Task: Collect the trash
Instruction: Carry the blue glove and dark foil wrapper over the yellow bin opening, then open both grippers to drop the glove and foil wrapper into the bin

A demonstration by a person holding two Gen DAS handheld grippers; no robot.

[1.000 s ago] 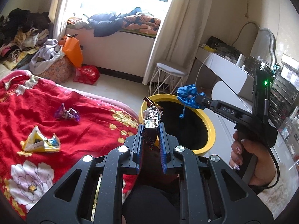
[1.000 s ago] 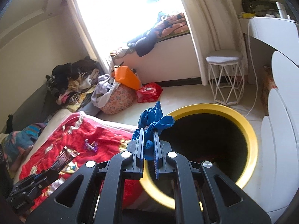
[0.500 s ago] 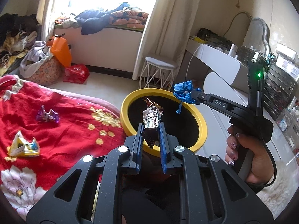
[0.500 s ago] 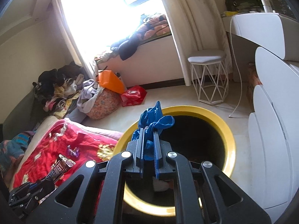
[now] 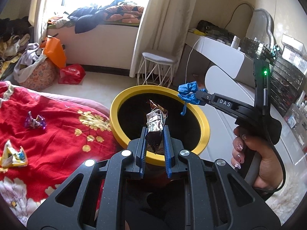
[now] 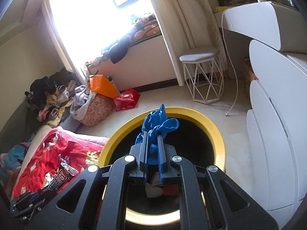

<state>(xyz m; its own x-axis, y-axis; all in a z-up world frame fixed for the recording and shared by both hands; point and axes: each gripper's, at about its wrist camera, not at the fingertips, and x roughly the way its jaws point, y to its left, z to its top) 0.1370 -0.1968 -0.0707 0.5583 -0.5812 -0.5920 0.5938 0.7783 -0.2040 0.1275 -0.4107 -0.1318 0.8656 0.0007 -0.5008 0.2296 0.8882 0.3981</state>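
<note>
Left wrist view: a foil snack wrapper (image 5: 155, 120) sits clenched in the left tongs (image 5: 155, 134) above the yellow-rimmed bin (image 5: 113, 122), while the right tongs (image 5: 193, 95) pinch a crumpled blue scrap (image 5: 187, 91) over its far rim. Delivery appears nearly done; next, both tongs likely need only release. Two more wrappers (image 5: 35, 122) lie on the red bedspread (image 5: 57, 143).

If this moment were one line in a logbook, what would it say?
left gripper: shut on foil wrapper | right gripper: shut on blue scrap | both over yellow bin | release: not yet
</note>
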